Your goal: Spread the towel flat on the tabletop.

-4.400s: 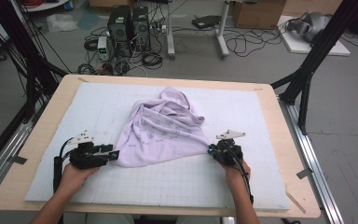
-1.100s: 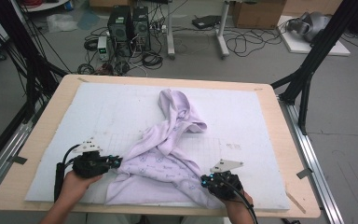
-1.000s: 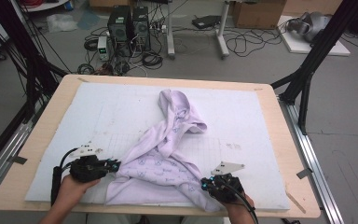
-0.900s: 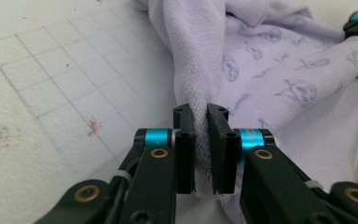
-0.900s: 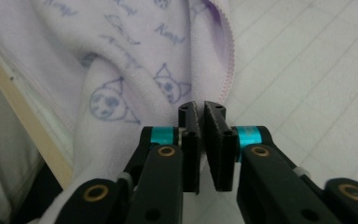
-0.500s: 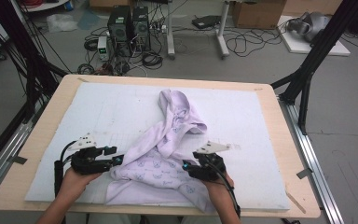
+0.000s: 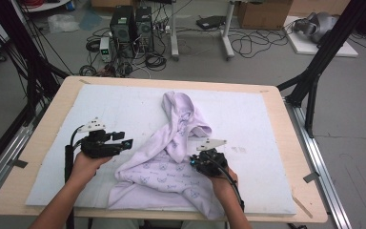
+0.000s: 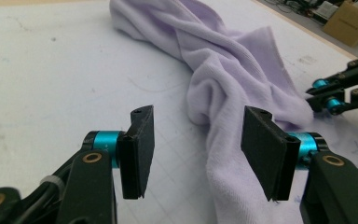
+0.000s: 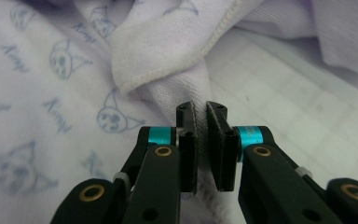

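Note:
A lilac garment (image 7: 171, 167) printed with small cat faces lies crumpled on the white mat (image 7: 100, 109), twisted into a rope toward the far side. My left gripper (image 7: 126, 143) hovers just left of it. Its jaws have just been opening, and the pads (image 8: 137, 149) stand apart without touching the cloth (image 8: 228, 79), which runs past the right pad. My right gripper (image 7: 196, 164) sits on the garment's right part. Its jaws have just been closing, and my right gripper (image 9: 200, 112) is now shut on a thin fold of the cloth (image 9: 158, 51) below a hemmed edge.
The mat covers a wooden table (image 7: 47, 124) with metal rails along both sides. Black frame posts (image 7: 314, 71) rise at the left and right. Computer towers (image 7: 133, 24) and cables lie on the floor beyond the far edge.
The left gripper has let go of the garment's left edge and lifted away toward the far side. The right gripper has moved from the front edge in onto the cloth and closed on a fold.

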`<action>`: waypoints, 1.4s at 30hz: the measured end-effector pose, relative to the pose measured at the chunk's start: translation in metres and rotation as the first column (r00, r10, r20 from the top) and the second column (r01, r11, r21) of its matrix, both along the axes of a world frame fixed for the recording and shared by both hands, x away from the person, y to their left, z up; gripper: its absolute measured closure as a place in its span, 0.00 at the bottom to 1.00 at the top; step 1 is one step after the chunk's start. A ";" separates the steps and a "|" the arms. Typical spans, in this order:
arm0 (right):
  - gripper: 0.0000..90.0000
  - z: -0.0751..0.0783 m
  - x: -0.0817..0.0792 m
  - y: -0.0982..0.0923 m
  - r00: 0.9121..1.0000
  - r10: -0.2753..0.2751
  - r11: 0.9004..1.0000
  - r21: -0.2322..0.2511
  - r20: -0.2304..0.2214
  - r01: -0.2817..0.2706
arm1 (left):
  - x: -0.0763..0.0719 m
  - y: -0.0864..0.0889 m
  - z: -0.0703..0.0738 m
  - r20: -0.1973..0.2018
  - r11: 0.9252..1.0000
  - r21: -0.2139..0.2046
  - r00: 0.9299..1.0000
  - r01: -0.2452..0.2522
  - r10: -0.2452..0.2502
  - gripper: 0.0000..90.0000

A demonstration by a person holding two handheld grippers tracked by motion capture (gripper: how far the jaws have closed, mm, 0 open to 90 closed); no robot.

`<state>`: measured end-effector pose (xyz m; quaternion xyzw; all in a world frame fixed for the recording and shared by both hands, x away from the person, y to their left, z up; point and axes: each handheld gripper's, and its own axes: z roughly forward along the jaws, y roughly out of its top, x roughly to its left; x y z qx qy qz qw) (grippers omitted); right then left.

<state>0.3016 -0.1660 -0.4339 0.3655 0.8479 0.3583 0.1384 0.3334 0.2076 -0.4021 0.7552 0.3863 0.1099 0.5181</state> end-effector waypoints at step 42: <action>0.56 0.007 -0.012 -0.064 0.988 -0.150 0.983 0.114 0.038 0.145 | 0.059 -0.107 -0.012 -0.042 0.990 0.035 0.990 0.133 -0.132 0.91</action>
